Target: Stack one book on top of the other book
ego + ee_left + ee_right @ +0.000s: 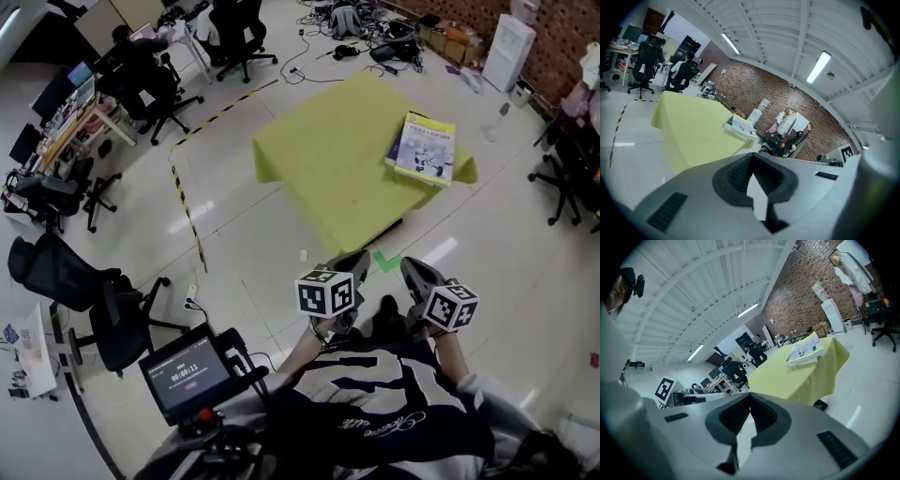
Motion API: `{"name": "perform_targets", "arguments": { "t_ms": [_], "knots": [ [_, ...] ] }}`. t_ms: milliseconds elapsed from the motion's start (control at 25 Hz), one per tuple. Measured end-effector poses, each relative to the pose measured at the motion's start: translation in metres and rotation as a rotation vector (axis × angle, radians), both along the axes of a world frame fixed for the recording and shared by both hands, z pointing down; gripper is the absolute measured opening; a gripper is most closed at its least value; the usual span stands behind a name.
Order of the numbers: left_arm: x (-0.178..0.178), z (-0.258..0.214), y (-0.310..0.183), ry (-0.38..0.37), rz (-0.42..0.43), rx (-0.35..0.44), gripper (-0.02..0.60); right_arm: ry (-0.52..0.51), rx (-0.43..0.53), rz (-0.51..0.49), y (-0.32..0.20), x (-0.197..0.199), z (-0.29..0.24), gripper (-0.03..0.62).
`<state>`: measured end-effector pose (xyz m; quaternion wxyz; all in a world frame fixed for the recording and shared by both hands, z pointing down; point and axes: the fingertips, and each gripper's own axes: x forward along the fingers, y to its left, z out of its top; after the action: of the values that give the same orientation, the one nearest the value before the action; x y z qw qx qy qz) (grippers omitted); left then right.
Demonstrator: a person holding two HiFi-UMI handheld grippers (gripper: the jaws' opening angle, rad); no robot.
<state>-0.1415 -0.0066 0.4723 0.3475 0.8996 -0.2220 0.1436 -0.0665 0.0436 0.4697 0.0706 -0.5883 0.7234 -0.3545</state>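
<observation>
Matt tablecloth (pixel 319 159), glossy paper books (pixel 425 150), shiny floor (pixel 497 244)

Books (pixel 424 148) stacked on green table (pixel 319 159)

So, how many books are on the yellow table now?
2. Both lie at the right corner of the table: the top book rests on the lower book, whose edge alone shows.
</observation>
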Motion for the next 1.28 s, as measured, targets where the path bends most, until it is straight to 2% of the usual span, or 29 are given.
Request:
{"name": "perform_targets", "arguments": {
  "t_ms": [240,440,560,720,840,1040,1280],
  "knots": [
    [0.006,-0.012,0.032,-0.010,0.097,0.010,0.003,0.011,0.002,0.053,0.020,-0.003,-0.024,-0.003],
    [-0.001,-0.012,0.028,-0.009,0.087,0.001,0.003,0.011,-0.002,0.050,0.023,-0.016,-0.025,-0.003],
    [0.017,-0.016,0.040,-0.005,0.085,0.007,0.003,0.004,0.006,0.048,0.040,-0.005,-0.026,-0.003],
    [0.062,-0.010,0.087,-0.025,0.131,0.028,0.003,-0.006,0.009,0.064,0.084,0.032,-0.017,-0.003],
    [0.077,-0.011,0.113,-0.032,0.152,0.040,0.004,-0.009,0.001,0.070,0.107,0.045,-0.016,-0.003],
    [0.087,0.007,0.161,-0.058,0.144,0.043,0.003,-0.027,-0.007,0.066,0.152,0.057,0.001,-0.003],
    [0.083,0.016,0.196,-0.079,0.091,0.040,0.003,-0.048,0.003,0.009,0.187,0.051,0.011,-0.003]
  ]
}}
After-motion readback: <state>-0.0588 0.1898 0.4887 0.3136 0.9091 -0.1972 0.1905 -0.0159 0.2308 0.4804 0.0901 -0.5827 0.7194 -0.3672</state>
